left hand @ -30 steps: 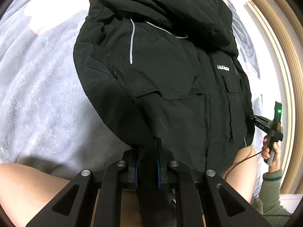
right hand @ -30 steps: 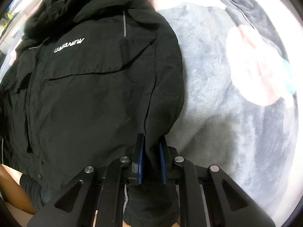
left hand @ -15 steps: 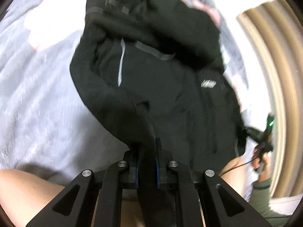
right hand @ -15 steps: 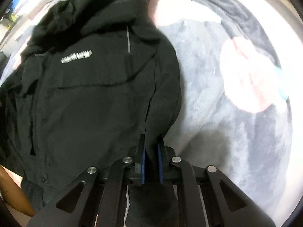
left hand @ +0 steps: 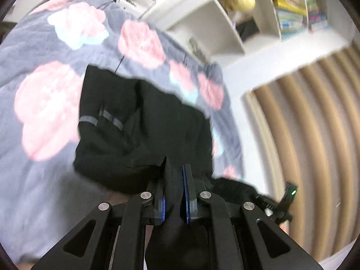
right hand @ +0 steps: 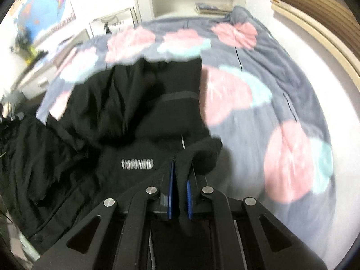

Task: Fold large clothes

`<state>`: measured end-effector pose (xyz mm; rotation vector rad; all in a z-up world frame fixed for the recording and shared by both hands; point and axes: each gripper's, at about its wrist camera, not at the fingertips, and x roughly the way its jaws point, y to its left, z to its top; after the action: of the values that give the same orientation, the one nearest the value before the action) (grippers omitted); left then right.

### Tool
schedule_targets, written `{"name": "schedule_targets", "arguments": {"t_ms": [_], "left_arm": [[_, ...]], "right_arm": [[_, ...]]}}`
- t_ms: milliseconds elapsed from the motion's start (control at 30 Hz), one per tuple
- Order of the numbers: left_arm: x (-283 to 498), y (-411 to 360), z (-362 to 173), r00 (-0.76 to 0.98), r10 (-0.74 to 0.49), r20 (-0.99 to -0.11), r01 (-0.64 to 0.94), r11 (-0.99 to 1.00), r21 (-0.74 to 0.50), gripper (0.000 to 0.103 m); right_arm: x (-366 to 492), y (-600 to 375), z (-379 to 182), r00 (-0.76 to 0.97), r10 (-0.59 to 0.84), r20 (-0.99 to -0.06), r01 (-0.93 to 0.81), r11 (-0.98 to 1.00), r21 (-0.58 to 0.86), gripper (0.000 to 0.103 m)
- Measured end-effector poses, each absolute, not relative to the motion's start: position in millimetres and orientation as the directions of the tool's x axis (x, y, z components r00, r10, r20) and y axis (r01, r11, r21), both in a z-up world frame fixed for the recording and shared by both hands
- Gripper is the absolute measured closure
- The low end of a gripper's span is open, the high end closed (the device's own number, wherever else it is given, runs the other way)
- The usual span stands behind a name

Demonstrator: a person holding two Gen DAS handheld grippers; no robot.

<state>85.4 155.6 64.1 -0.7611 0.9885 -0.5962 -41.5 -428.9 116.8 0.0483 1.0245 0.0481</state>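
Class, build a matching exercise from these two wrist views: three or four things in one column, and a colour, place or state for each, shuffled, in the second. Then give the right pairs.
Things:
1. jacket
2. blanket
3. left gripper
4. shelf unit

Descriptions:
A. grey with pink and mint flowers
B. white, beyond the bed, holding books
C. black, with a white chest logo
D. shut on black fabric

Pairs: 1-C, 2-A, 3-D, 4-B
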Motion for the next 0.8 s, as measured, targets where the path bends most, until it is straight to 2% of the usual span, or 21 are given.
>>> {"name": "schedule_targets", "arguments": {"t_ms": [100, 167, 233, 300, 367, 433, 533, 667, 767, 800], "left_arm": [[123, 178, 53, 0.453, -0.784, -0.425, 0.009, 0.481, -0.877, 0.09], [148, 188, 43, 0.452, -0.791, -0.414, -0.044, 0.443, -0.895, 0.083], [178, 192, 35, 0.431, -0.771, -0.469, -0.07, 0.49, -0.869, 0.074], [205, 195, 31, 0.44, -0.728, -0.526, -0.053, 0.564, -0.824, 0.056], [225, 209, 25, 0.506, -0.655, -0.562, -0.073, 0.616, -0.784, 0.048], [236, 227, 10, 0.555, -0.601, -0.575, -0.115, 0.629, -0.769, 0.047], [233, 241, -21, 0.565, -0.612, -0.554, -0.101, 0.615, -0.782, 0.046], [235, 229, -42, 0.48, -0.58, -0.658, -0.067, 0.723, -0.687, 0.046], [239, 225, -26, 0.509, -0.623, -0.594, 0.058, 0.714, -0.698, 0.045], [239, 224, -21, 0.516, -0.647, -0.561, 0.093, 0.693, -0.715, 0.042]], "right_arm": [[0, -429, 127, 0.528, 0.076, -0.846, 0.017, 0.995, 0.099, 0.091], [31, -435, 128, 0.521, 0.093, -0.848, 0.053, 0.989, 0.14, 0.09], [58, -438, 121, 0.506, 0.114, -0.855, 0.094, 0.978, 0.186, 0.086], [92, -447, 110, 0.493, 0.147, -0.858, 0.153, 0.956, 0.252, 0.085], [116, -453, 100, 0.484, 0.161, -0.86, 0.201, 0.936, 0.288, 0.085], [134, -460, 93, 0.48, 0.177, -0.859, 0.233, 0.919, 0.319, 0.084], [144, -470, 98, 0.524, 0.191, -0.83, 0.252, 0.896, 0.365, 0.083], [130, -469, 118, 0.586, 0.104, -0.804, 0.254, 0.918, 0.304, 0.05], [109, -461, 122, 0.603, 0.056, -0.796, 0.237, 0.94, 0.245, 0.043], [103, -458, 120, 0.601, 0.039, -0.799, 0.238, 0.945, 0.225, 0.042]]}}
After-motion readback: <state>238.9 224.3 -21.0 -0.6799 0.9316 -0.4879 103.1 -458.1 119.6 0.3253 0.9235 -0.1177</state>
